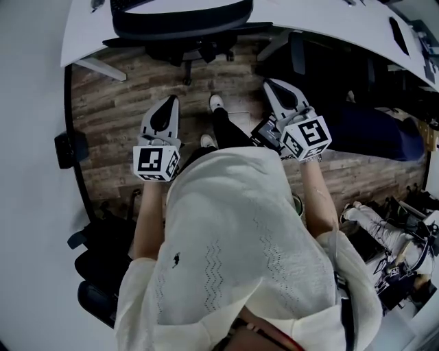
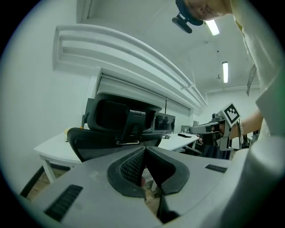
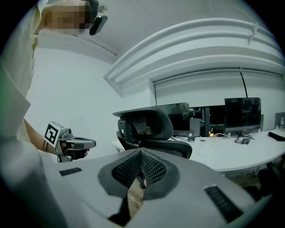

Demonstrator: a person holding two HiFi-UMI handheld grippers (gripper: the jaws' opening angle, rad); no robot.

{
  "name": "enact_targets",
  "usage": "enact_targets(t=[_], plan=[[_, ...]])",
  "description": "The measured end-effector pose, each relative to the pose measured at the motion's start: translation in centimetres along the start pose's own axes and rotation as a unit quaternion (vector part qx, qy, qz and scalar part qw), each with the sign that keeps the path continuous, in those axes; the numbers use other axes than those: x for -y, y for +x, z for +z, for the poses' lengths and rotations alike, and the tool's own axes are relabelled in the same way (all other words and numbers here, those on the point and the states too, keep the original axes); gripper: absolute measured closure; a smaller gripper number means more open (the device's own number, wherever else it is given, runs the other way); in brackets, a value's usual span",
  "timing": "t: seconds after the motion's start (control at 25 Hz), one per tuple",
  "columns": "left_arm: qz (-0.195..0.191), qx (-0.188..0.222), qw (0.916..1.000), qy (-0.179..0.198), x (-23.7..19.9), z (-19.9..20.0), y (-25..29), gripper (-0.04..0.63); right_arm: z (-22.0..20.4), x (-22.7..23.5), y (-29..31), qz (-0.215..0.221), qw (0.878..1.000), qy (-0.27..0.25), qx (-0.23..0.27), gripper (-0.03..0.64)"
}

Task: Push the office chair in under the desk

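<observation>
The office chair (image 1: 182, 19) stands at the far edge of the head view, right against the white curved desk (image 1: 86, 38), with its dark backrest turned toward the person and its base and wheels showing just under the desk's rim on the wood-plank floor (image 1: 116, 103). In the left gripper view the chair (image 2: 119, 129) rises straight ahead with its headrest above the backrest, the desk (image 2: 53, 149) just behind it. In the right gripper view the chair (image 3: 149, 129) sits a little left of centre, with the desk (image 3: 231, 156) running off to the right and carrying dark monitors (image 3: 242, 113). Neither tool touches the chair. The left gripper (image 1: 169, 103) and the right gripper (image 1: 270, 84) are held out level in front of the person and point at the chair with open floor between. The left gripper's (image 2: 144, 149) jaws are closed tip to tip with nothing between them, and the right gripper's (image 3: 140, 151) jaws are closed and empty as well. Each gripper shows in the other's view, the right one (image 2: 208, 129) and the left one (image 3: 79, 143). The person's white shoes (image 1: 217, 103) stand on the floor between the two grippers, and black bags (image 1: 103, 253) lie by the wall at the person's left.
</observation>
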State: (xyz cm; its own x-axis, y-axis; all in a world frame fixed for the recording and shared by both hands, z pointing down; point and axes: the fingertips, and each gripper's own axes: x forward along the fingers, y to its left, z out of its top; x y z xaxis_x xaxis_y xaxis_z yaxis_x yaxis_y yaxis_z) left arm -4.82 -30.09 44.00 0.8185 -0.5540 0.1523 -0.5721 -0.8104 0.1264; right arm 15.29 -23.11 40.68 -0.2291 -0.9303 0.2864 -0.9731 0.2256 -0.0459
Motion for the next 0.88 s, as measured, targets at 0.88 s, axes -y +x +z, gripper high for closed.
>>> enact_targets(t=[0.88], plan=[[0.012,0.08,0.9963,0.031,3.0,7.7,-2.6,0.581,8.4,-1.9,-4.8,-0.016,0.994,0.009,0.106,0.617]])
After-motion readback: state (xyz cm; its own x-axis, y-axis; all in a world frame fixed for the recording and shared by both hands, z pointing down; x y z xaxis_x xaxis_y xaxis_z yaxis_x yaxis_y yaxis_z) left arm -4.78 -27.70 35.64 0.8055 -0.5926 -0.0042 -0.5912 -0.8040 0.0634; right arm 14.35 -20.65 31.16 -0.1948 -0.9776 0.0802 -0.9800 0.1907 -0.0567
